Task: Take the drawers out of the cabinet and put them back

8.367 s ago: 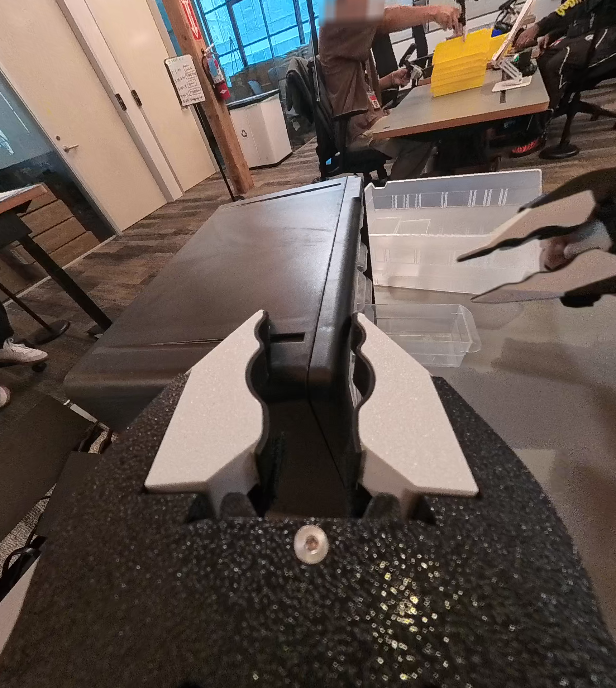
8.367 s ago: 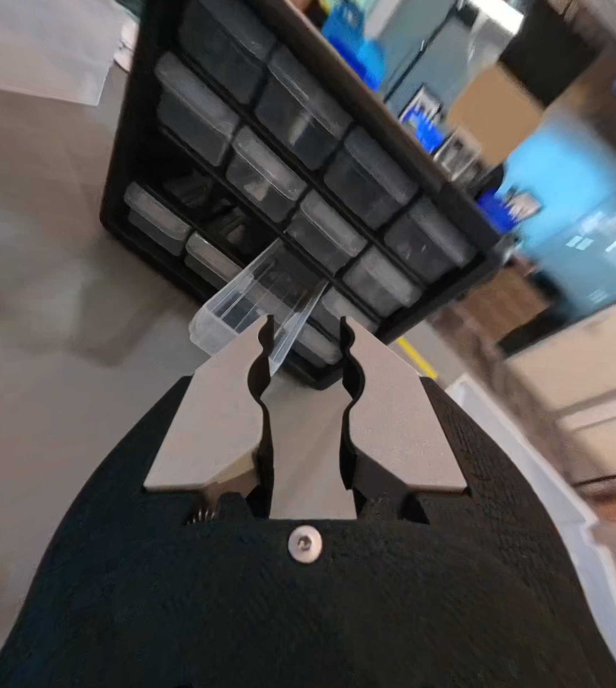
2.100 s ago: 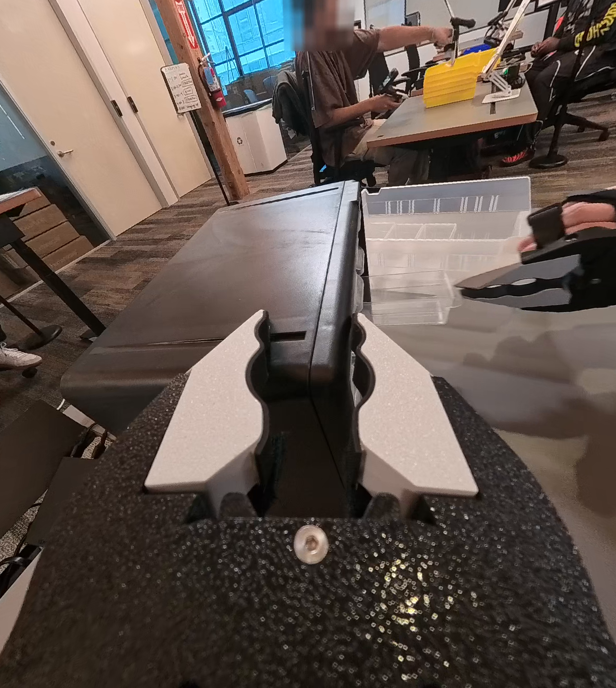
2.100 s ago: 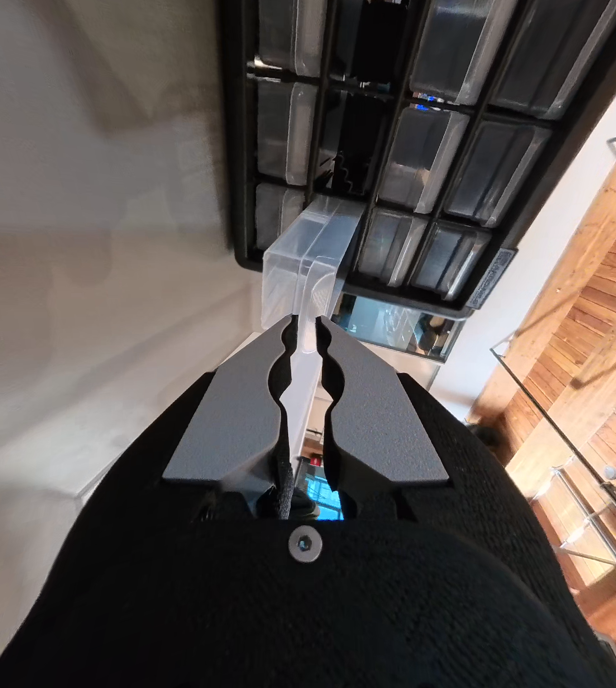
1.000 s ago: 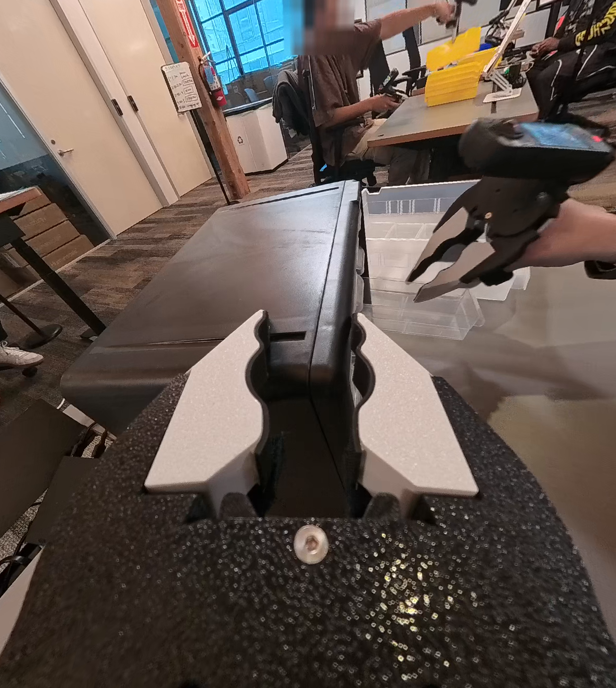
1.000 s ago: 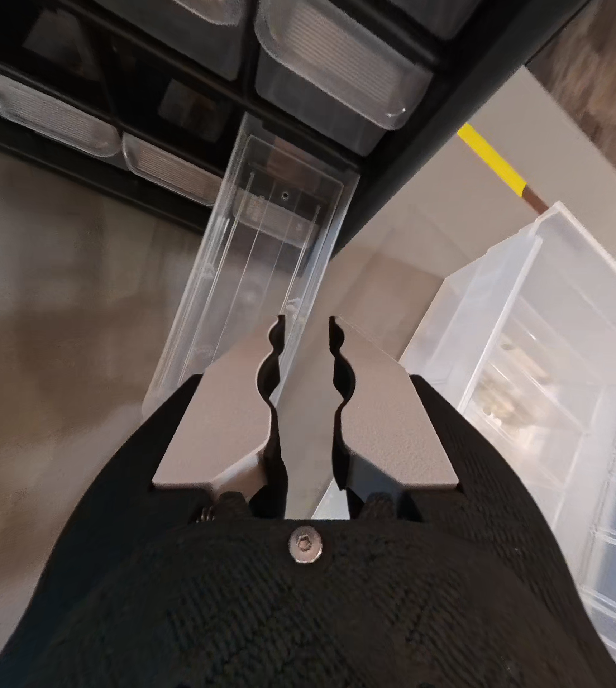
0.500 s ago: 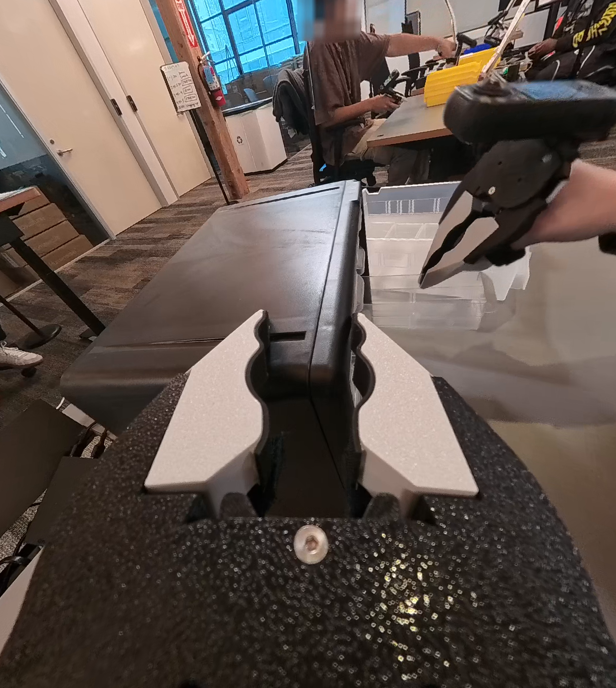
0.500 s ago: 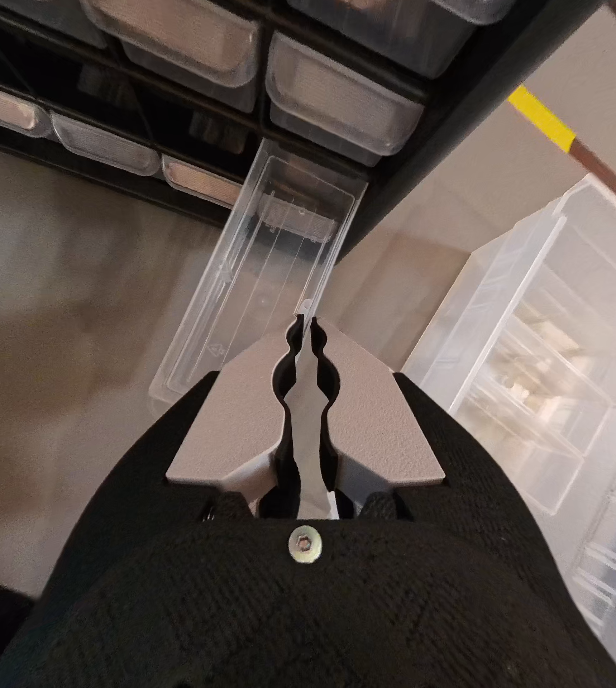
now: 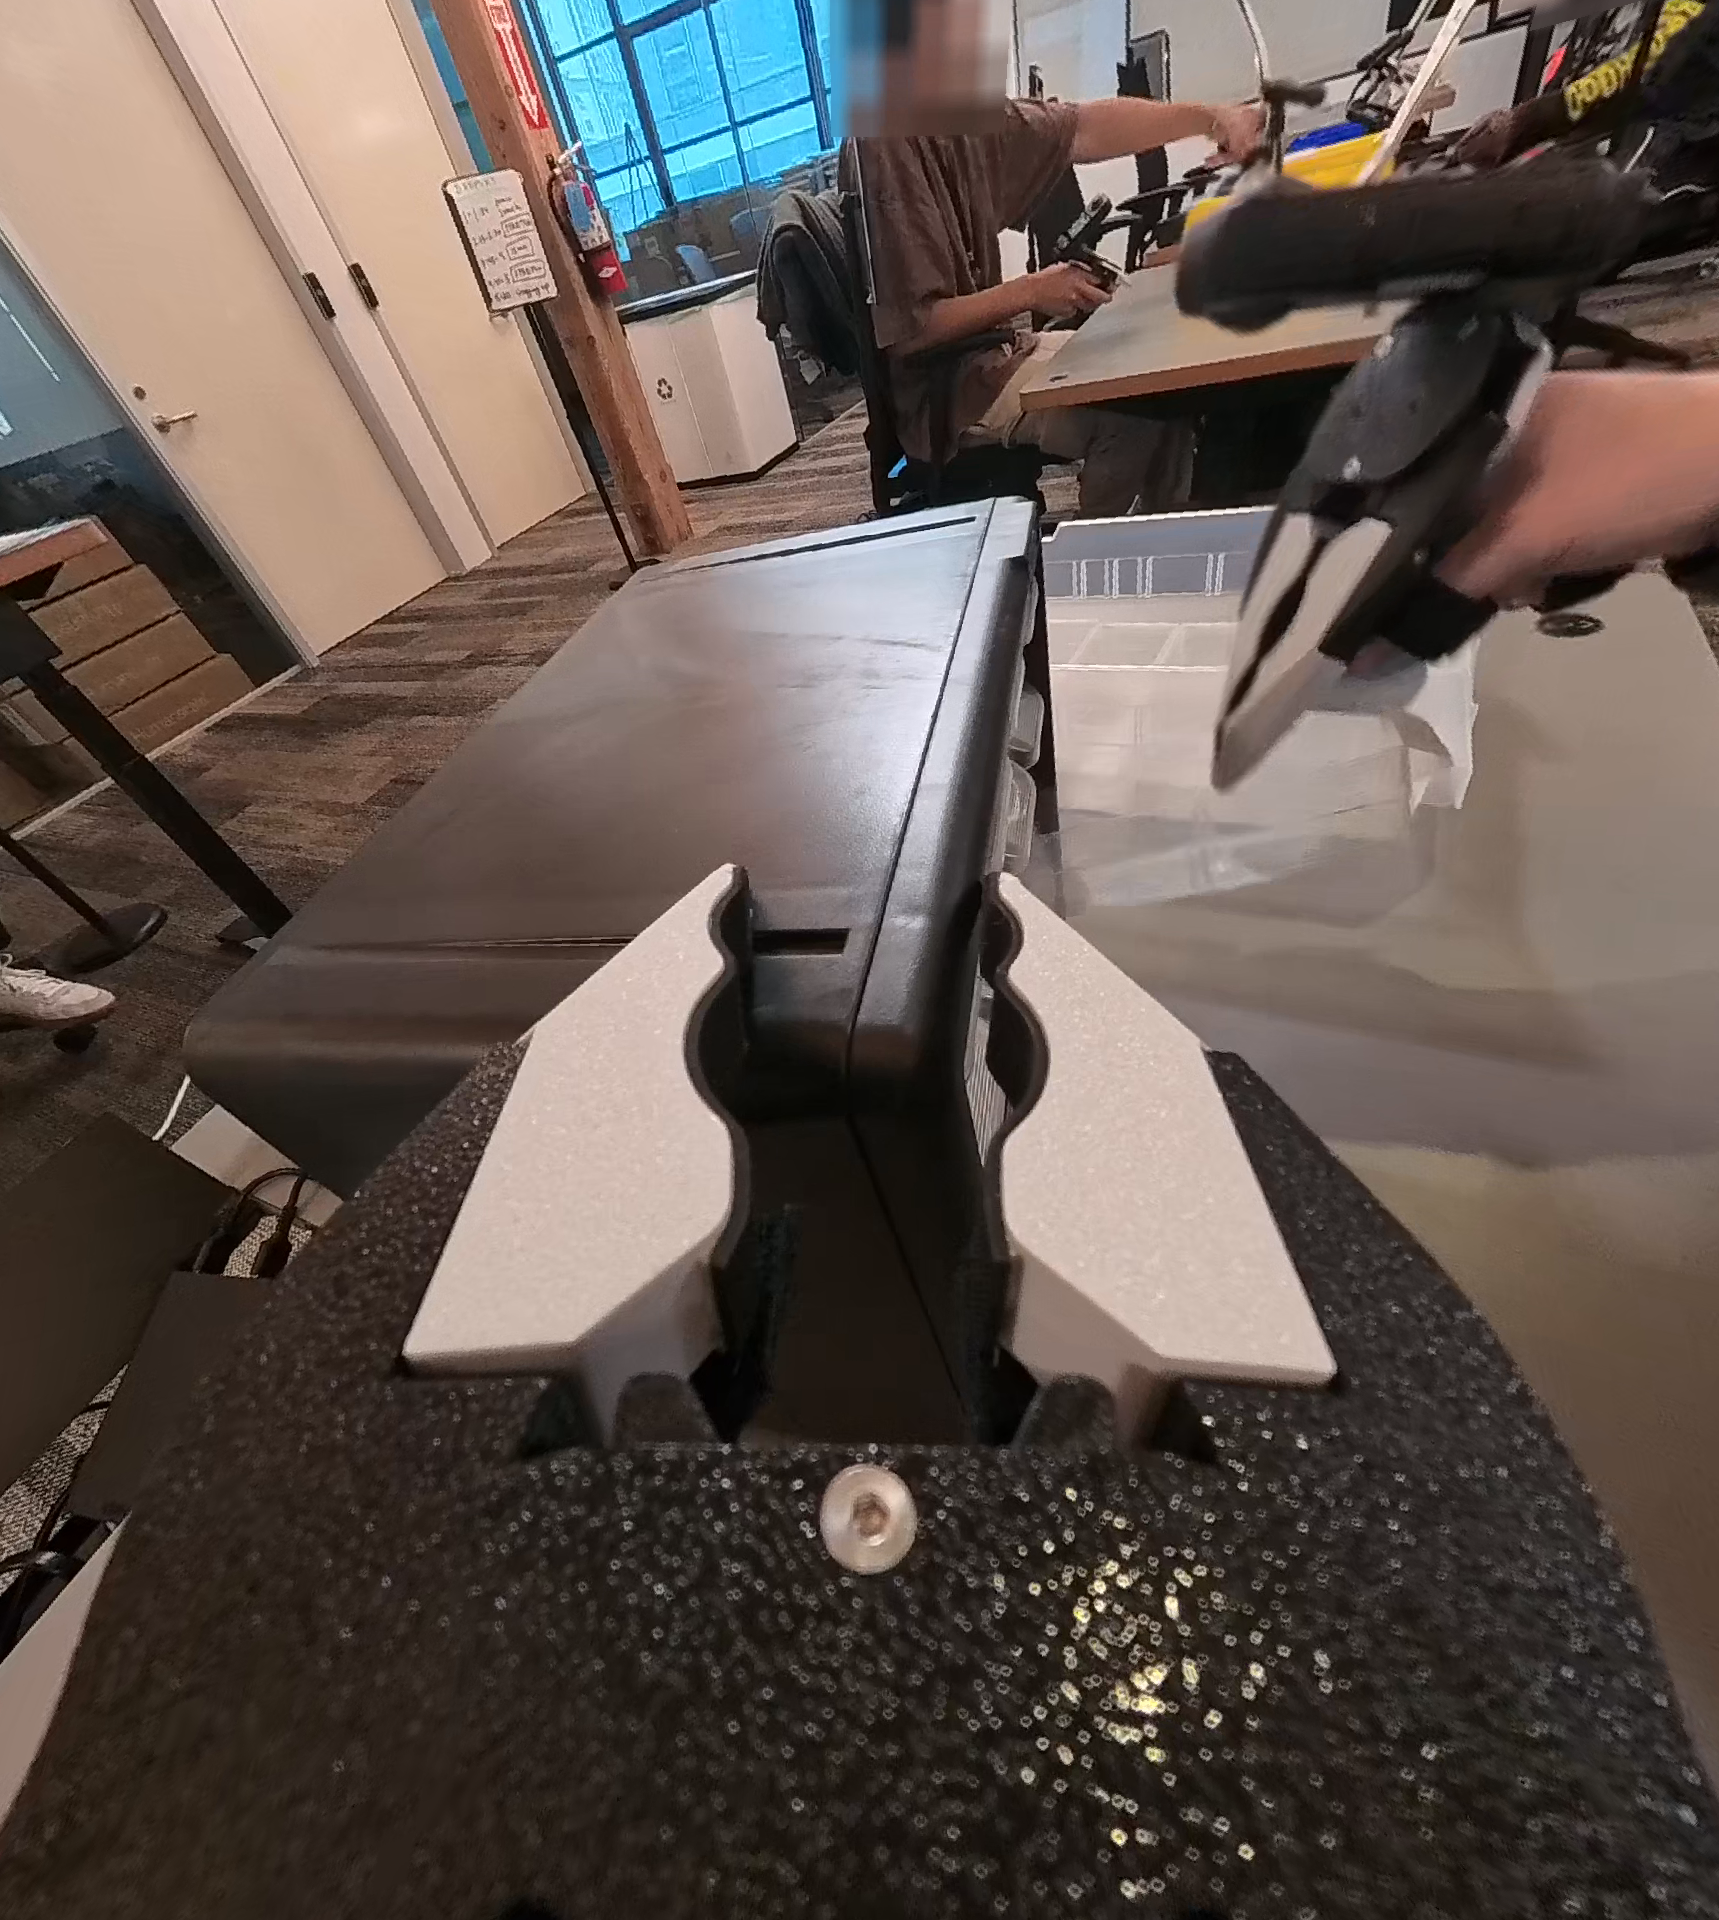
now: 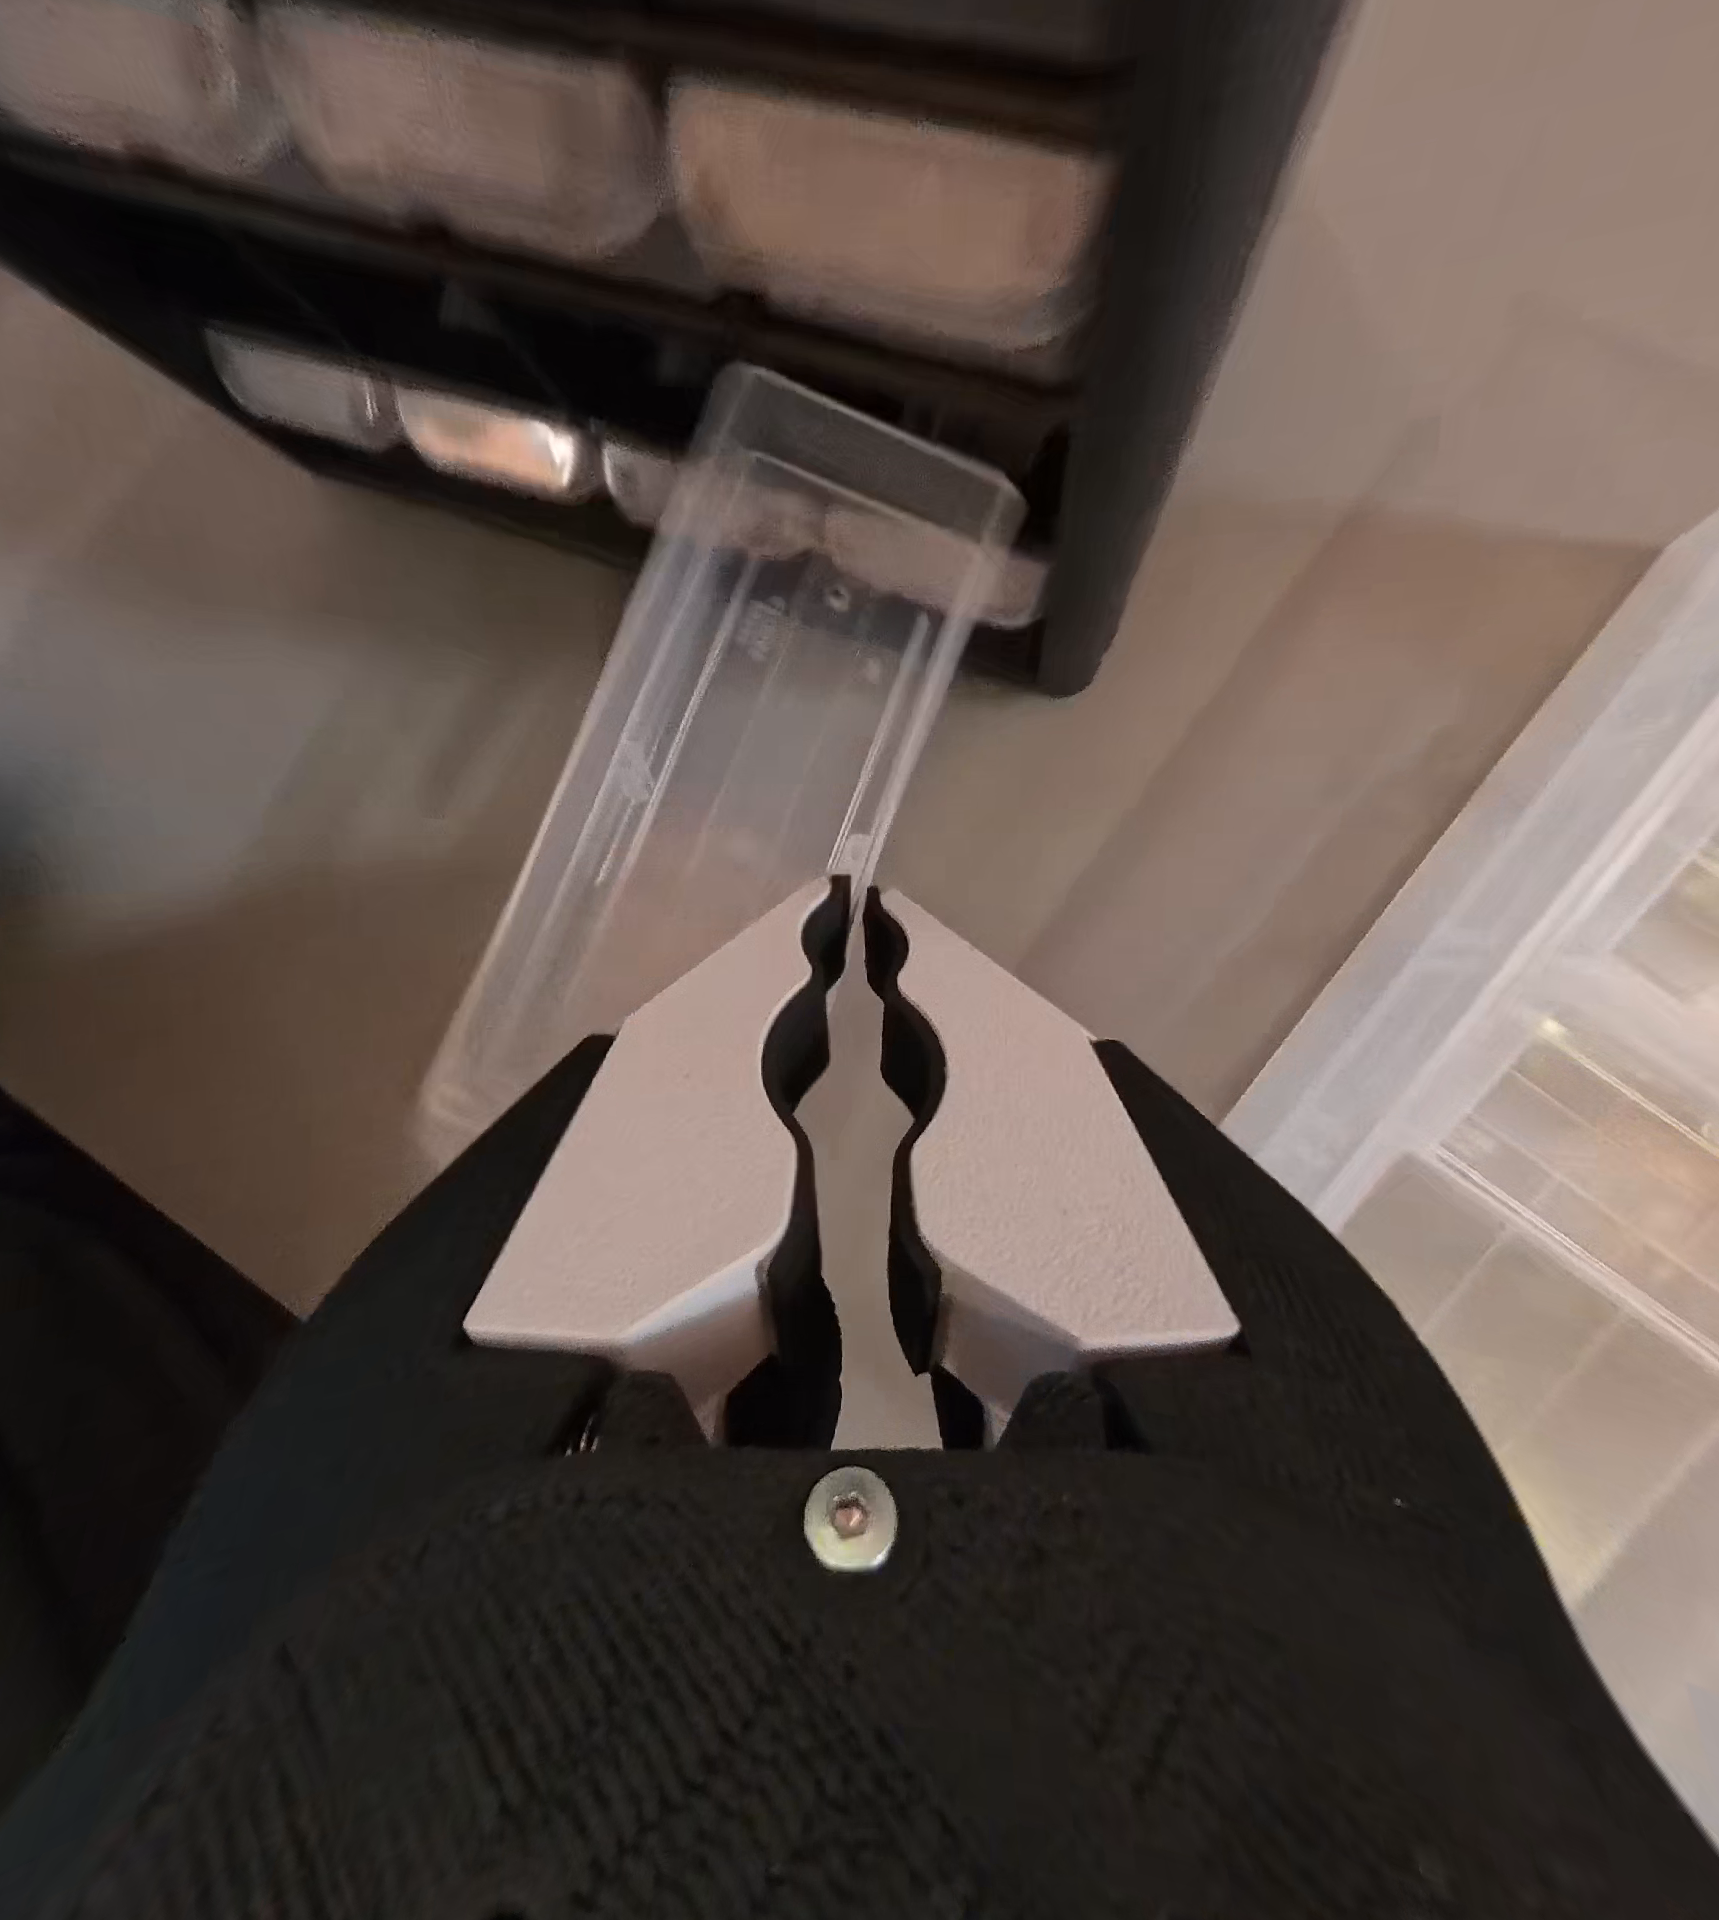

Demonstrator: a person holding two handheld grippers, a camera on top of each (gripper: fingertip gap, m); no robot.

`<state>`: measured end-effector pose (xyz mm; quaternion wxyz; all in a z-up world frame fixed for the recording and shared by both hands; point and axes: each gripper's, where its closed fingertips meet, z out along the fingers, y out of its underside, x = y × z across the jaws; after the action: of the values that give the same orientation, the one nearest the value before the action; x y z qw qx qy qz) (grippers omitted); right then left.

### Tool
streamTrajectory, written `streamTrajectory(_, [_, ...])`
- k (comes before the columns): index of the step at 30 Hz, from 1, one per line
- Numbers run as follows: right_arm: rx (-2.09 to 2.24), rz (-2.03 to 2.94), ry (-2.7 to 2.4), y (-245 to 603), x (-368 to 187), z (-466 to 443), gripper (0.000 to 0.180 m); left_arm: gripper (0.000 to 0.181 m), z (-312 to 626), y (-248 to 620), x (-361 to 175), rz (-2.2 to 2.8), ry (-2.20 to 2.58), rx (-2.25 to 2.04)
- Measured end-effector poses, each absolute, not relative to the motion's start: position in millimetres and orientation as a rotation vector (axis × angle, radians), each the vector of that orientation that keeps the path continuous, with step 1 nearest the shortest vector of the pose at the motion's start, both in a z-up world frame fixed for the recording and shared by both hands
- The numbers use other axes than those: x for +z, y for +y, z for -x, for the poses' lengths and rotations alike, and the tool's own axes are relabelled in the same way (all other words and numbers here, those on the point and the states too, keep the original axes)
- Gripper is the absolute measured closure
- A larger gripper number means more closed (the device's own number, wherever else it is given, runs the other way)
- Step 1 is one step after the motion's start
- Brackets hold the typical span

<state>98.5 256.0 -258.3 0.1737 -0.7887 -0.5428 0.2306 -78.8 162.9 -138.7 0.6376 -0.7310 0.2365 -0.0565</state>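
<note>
Two grippers are at work, one in each of my hands. My left gripper [image 9: 865, 914] straddles the near top front edge of the black cabinet [image 9: 730, 727], its pale fingers [image 9: 595, 1143] set on either side of that edge and gripping it. My right gripper [image 10: 852, 896] has its fingers nearly together, pinched on the thin side wall of a clear drawer [image 10: 772, 665]. The drawer's far end is at the cabinet's bottom-right slot, and the drawer slants away from the front; blur hides how far in it sits. A clear organiser box [image 10: 1520, 1039] lies just right of the drawer, on the grey table [image 10: 211, 790].
</note>
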Motion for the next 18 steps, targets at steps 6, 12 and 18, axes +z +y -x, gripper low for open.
streamTrajectory(6, [0.497,2.121,-1.640,233,-259,-108,0.180,0.139,79,163,-139,1.672,0.538,-0.125])
streamTrajectory(12, [0.261,1.940,-1.534,273,-186,-165,0.180,0.139,79,162,-139,1.670,0.538,-0.125])
streamTrajectory(18, [-0.156,1.761,-1.726,335,-137,-241,0.180,0.139,79,162,-138,1.668,0.538,-0.126])
